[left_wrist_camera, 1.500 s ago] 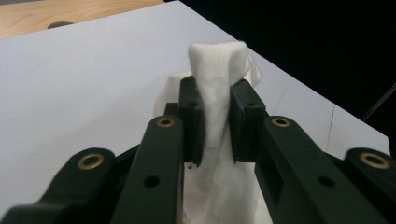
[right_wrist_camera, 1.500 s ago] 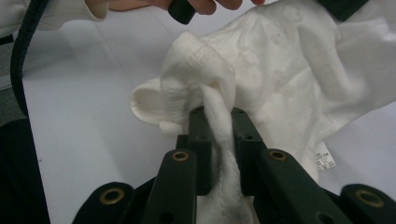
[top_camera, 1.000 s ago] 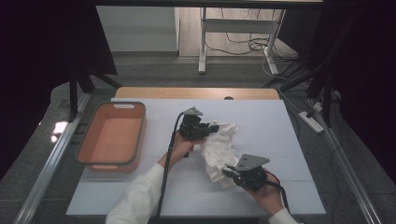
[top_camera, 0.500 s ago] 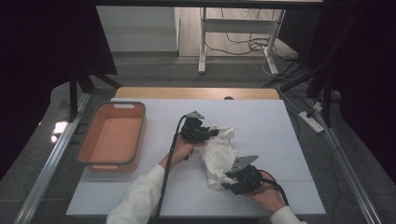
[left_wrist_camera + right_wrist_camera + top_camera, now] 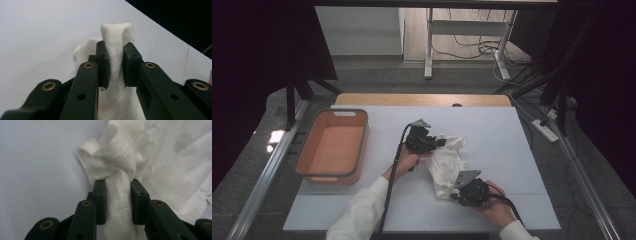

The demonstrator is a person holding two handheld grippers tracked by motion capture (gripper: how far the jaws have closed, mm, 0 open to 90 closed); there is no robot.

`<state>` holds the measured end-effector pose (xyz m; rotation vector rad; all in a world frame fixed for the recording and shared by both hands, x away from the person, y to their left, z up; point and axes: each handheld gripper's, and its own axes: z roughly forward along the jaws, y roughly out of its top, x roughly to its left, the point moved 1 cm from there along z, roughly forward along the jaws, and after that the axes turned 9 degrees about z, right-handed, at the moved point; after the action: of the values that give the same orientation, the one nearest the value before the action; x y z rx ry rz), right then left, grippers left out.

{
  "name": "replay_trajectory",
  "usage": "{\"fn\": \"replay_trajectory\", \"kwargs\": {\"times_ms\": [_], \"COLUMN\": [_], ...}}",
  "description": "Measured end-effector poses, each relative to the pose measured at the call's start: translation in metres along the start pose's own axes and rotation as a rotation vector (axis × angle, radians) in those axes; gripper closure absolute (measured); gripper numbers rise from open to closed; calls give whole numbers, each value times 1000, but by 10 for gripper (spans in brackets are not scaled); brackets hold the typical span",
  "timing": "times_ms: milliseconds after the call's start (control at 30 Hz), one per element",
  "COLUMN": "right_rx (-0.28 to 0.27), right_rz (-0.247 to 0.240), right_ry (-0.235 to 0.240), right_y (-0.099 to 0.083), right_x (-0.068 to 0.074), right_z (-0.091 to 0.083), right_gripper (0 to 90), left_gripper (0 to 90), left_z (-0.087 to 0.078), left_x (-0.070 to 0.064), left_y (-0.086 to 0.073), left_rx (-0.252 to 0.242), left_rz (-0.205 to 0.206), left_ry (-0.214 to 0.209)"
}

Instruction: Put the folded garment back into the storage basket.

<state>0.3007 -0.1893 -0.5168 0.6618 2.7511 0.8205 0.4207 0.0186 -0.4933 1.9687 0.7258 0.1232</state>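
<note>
Cloth: white garment (image 5: 446, 162) crumpled mid-table, right of the orange bin (image 5: 332, 145).
Left gripper (image 5: 115, 65): clamped on a bunched fold.
Right gripper (image 5: 117, 200): pinching the hemmed edge.
Advice: pull apart evenly, keeping both pinches firm.

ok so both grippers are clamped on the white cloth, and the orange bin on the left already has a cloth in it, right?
Not quite. The orange bin is empty, as the high view shows. Both the left gripper and right gripper are clamped on the white cloth.
</note>
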Motion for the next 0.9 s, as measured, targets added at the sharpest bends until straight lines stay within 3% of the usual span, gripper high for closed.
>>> {"fn": "replay_trajectory", "kwargs": {"times_ms": [267, 467, 733, 900], "right_rx": [-135, -196, -272, -315], "right_rz": [55, 62, 57, 43], "right_ry": [20, 25, 11, 21], "right_y": [7, 14, 31, 51], "right_x": [2, 6, 11, 15], "right_z": [-16, -24, -34, -34], "right_gripper": [720, 721, 721, 720], "left_gripper": [768, 768, 769, 769], "left_z": [-6, -15, -41, -65], "left_x": [-1, -2, 4, 9], "left_y": [3, 9, 16, 20], "left_rx": [-27, -55, -110, -137], "left_rz": [7, 13, -4, 1], "left_ry": [8, 6, 16, 46]}}
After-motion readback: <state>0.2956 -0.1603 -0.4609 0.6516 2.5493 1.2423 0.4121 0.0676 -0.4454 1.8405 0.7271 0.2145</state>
